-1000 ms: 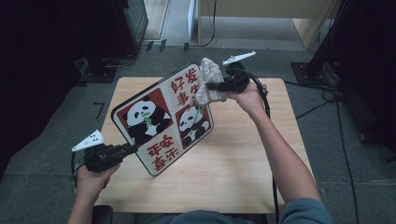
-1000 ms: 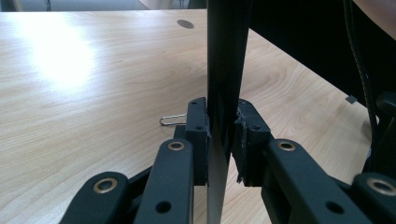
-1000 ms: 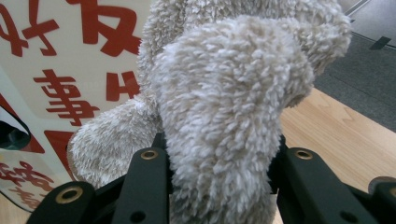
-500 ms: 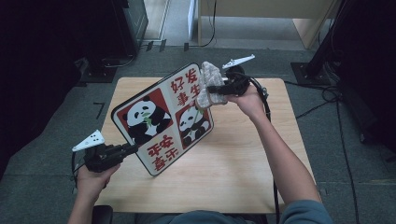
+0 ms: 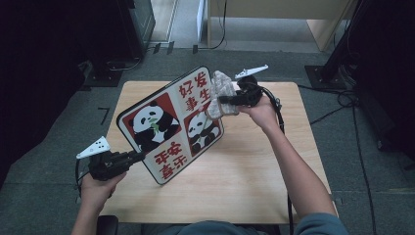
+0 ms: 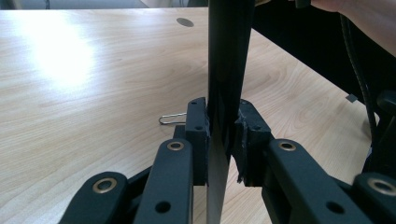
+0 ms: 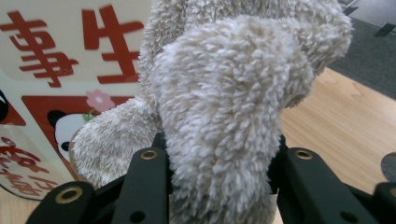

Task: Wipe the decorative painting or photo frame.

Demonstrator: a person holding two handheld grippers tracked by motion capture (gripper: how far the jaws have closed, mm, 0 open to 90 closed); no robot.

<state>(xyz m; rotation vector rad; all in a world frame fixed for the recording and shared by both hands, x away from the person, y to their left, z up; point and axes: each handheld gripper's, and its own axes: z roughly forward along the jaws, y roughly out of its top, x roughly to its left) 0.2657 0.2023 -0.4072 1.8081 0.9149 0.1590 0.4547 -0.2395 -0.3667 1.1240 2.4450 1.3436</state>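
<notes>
A square board (image 5: 171,125) printed with pandas and red characters is held tilted above the wooden table (image 5: 254,171). My left gripper (image 5: 139,156) is shut on the board's near left corner; in the left gripper view the board's dark edge (image 6: 226,70) rises between the pads (image 6: 198,126). My right gripper (image 5: 222,99) is shut on a fluffy beige cloth (image 5: 220,93) that rests against the board's upper right part. The right gripper view has the cloth (image 7: 224,107) bunched between the jaws, with the board's printed face (image 7: 60,60) just behind it.
A small metal clip (image 6: 170,119) lies on the table under the board. Black cables (image 5: 279,105) trail from the right gripper along the forearm. Dark equipment and stands surround the table on grey carpet (image 5: 54,122).
The right gripper and the cloth have shifted slightly along the board's upper right area. The left gripper and the board have stayed put.
</notes>
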